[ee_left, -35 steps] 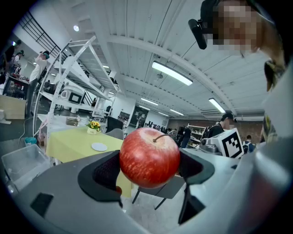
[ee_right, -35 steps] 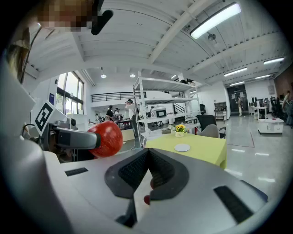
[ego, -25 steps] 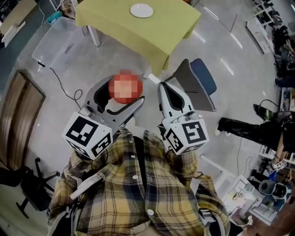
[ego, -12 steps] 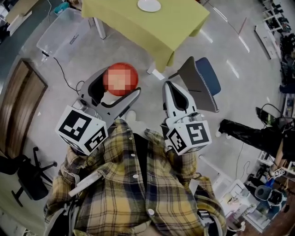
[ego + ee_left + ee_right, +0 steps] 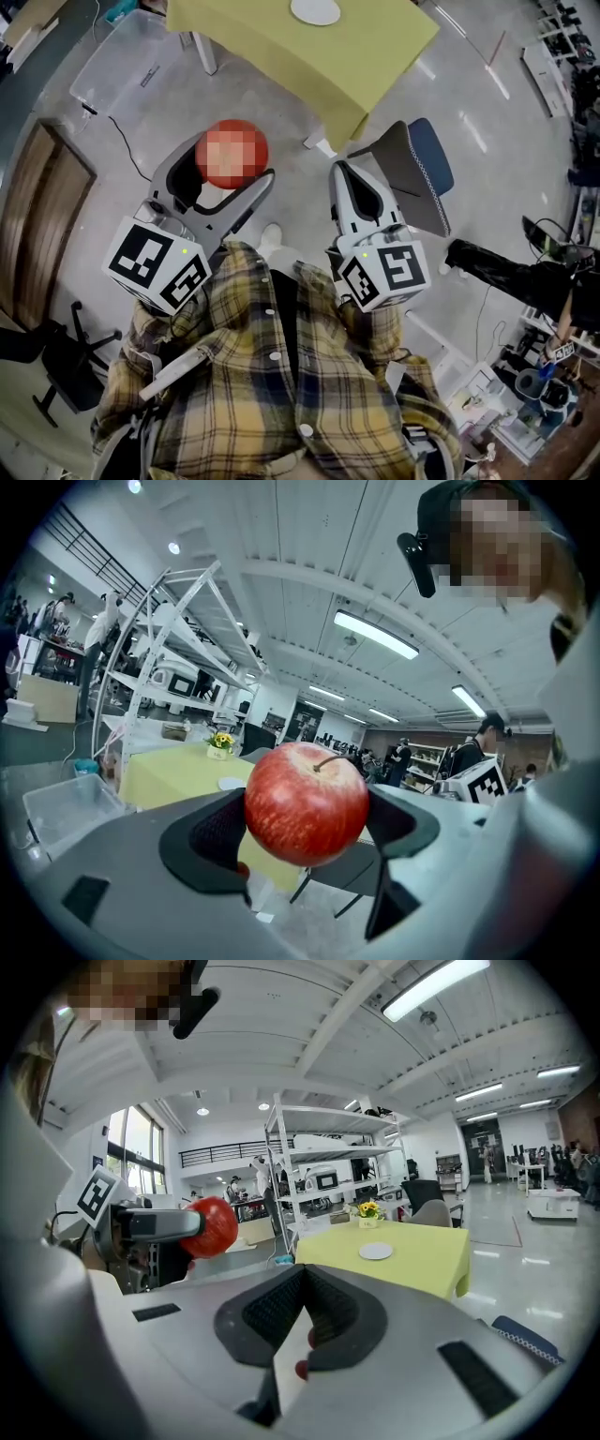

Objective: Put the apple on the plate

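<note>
A red apple [image 5: 307, 803] sits pinched between the jaws of my left gripper [image 5: 307, 810], which is shut on it. In the head view the apple [image 5: 232, 155] appears as a red patch in my left gripper [image 5: 225, 171], held in the air above the floor. Far ahead a white plate [image 5: 316, 11] lies on the yellow-green table [image 5: 309, 56]. My right gripper [image 5: 351, 187] hangs beside the left one, shut and holding nothing. From the right gripper [image 5: 302, 1309] view the apple [image 5: 214, 1225] is at left and the plate [image 5: 376, 1252] lies ahead on the table.
A grey and blue chair [image 5: 417, 169] stands at the table's near corner, just ahead of my right gripper. A clear plastic bin [image 5: 112, 70] lies on the floor at left. A flower pot [image 5: 368, 1211] stands on the table and white shelving [image 5: 323, 1162] rises behind it.
My left gripper has drifted a little left and forward with the apple in it. The right gripper has hardly moved. The table and plate sit slightly further right in the head view.
</note>
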Demonstrator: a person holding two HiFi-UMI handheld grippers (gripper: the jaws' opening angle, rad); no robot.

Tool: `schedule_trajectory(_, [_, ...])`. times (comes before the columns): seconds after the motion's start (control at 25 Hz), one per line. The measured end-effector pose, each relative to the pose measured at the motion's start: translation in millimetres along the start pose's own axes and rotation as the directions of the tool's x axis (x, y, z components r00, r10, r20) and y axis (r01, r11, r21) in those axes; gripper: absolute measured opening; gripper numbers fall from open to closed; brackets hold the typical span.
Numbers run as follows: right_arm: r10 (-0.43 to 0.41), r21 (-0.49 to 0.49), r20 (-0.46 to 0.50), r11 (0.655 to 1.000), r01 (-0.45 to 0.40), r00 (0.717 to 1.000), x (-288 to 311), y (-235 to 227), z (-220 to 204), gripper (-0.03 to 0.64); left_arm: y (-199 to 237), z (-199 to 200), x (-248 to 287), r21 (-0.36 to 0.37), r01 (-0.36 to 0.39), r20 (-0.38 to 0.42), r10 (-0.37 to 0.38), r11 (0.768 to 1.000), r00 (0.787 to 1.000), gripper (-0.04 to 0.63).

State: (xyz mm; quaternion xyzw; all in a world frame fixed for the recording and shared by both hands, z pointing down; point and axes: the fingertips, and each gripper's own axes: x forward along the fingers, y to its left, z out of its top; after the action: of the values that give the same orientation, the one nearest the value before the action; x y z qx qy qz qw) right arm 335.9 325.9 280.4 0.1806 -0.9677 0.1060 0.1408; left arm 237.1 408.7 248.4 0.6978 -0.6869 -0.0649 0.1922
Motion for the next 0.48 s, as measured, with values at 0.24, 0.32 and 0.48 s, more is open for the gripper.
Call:
schedule_trajectory(0.24, [-0.023,-0.004,0.000,1.000,0.023,1.000,61.3,7.4,17.4,-0.003,59.6,23.7,15.3,0.011,0.020,-0.008,-0.020,1.000,1.000,0.405])
schedule_trajectory(0.32, [-0.030,-0.001,0.002,1.000,0.030,1.000,79.9,10.9,23.8,-0.003,75.8,32.3,18.2,0.015,0.029,-0.012,-0.029,0.999,1.000,0.405])
schedule_trajectory(0.48, [-0.053,0.005,0.000,0.999,0.053,0.999,110.8,16.9,32.9,-0.003,105.3,44.9,22.5,0.016,0.050,-0.025,-0.050,0.999,0.998,0.405])
